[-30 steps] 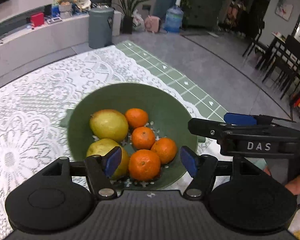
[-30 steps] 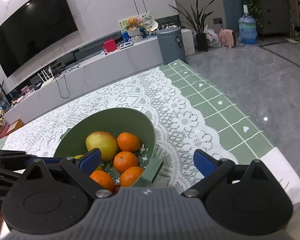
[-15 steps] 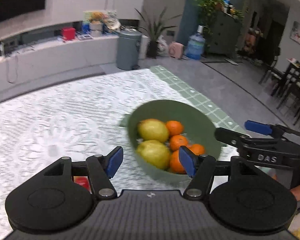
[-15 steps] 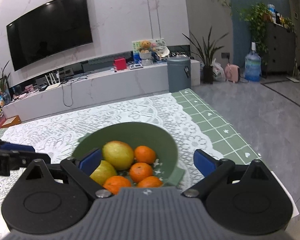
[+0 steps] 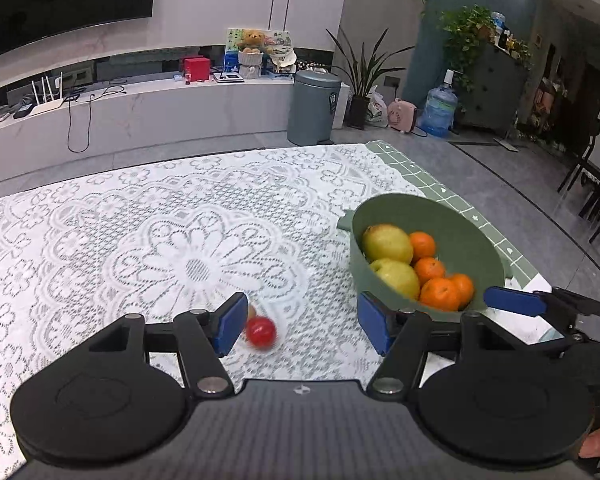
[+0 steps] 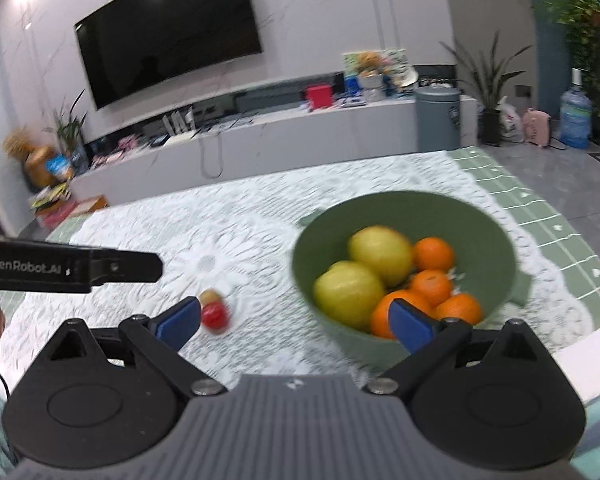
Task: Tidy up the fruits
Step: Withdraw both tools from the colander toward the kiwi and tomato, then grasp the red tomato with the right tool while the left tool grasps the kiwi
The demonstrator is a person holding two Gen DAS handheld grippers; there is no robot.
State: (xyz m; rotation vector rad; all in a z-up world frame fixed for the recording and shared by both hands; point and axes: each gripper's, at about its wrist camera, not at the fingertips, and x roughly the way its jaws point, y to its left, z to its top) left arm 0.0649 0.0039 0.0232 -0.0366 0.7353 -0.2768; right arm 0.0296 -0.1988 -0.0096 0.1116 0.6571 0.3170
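Note:
A green bowl (image 5: 456,216) on the lace tablecloth holds two yellow-green pears (image 5: 386,242) and several oranges (image 5: 440,292). It also shows in the right wrist view (image 6: 420,204). A small red fruit (image 5: 261,331) lies on the cloth left of the bowl, with a pale fruit partly hidden behind it; both show in the right wrist view (image 6: 213,315). My left gripper (image 5: 302,322) is open and empty, the red fruit by its left finger. My right gripper (image 6: 296,320) is open and empty, near the bowl's front.
The white lace cloth (image 5: 160,232) covers a green checked table cover (image 5: 460,208). The table's right edge runs just past the bowl. A grey bin (image 5: 318,108) and a low white TV bench (image 5: 140,116) stand beyond the table.
Both grippers have pulled back and swung left. The bowl has shifted to the right in both views, and the red fruit on the cloth has come into view.

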